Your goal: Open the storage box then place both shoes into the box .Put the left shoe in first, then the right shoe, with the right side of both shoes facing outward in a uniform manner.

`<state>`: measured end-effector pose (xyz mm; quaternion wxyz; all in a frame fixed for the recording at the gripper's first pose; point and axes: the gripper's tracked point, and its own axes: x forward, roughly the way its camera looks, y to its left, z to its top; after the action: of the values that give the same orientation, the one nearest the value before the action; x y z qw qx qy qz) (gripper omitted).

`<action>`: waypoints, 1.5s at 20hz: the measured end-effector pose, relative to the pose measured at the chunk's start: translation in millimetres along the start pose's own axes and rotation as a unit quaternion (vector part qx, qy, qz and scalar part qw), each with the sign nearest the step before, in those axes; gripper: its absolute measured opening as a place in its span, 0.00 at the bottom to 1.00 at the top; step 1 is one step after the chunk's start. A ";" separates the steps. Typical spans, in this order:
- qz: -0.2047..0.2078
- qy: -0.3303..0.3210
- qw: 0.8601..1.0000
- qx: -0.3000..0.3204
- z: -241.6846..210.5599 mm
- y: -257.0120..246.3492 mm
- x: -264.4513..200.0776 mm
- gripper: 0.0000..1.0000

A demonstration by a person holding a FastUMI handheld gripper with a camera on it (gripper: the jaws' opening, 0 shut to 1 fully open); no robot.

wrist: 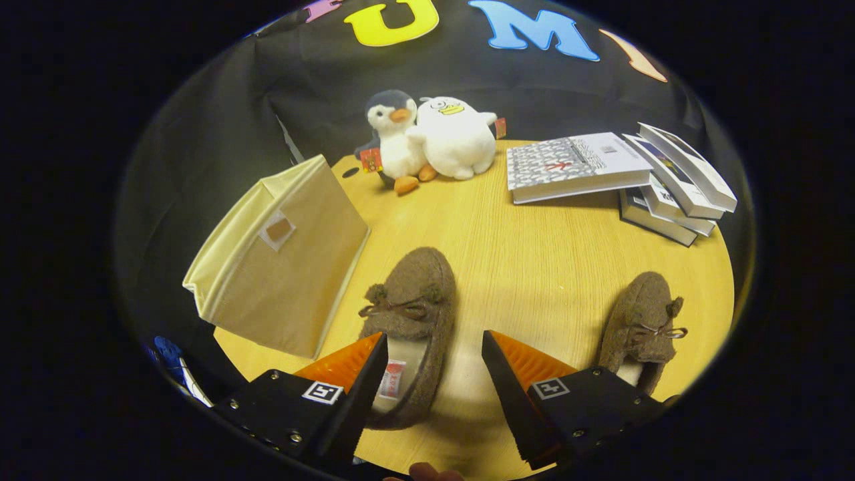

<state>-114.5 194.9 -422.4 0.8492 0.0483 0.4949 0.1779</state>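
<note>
Gripper (434, 347) fingers stood spread and empty over the near shoe (407, 321), its long axis running straight ahead between them (toe away), storage box (280, 260) just left, second shoe (641, 321) well right on worktop (534, 254).

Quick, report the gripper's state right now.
Gripper: open, holding nothing; its fingers straddle the heel end of the nearer shoe without pressing on it.
</note>
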 end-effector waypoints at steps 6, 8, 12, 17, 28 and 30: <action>-0.022 0.032 0.999 0.005 -8.9 -12.3 29.0 0.83; -0.023 0.047 0.998 0.024 -10.1 -12.6 38.7 0.74; -0.019 0.069 0.997 0.033 -7.8 -3.6 42.1 0.07; -0.012 0.062 0.998 0.015 4.9 6.7 27.8 0.00; 0.036 -0.034 0.999 -0.002 147.2 72.5 -89.2 0.00; 0.060 -0.049 0.997 -0.009 177.2 97.2 -104.5 0.00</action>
<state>-33.9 265.5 -221.7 0.8607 0.0793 0.4469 0.2308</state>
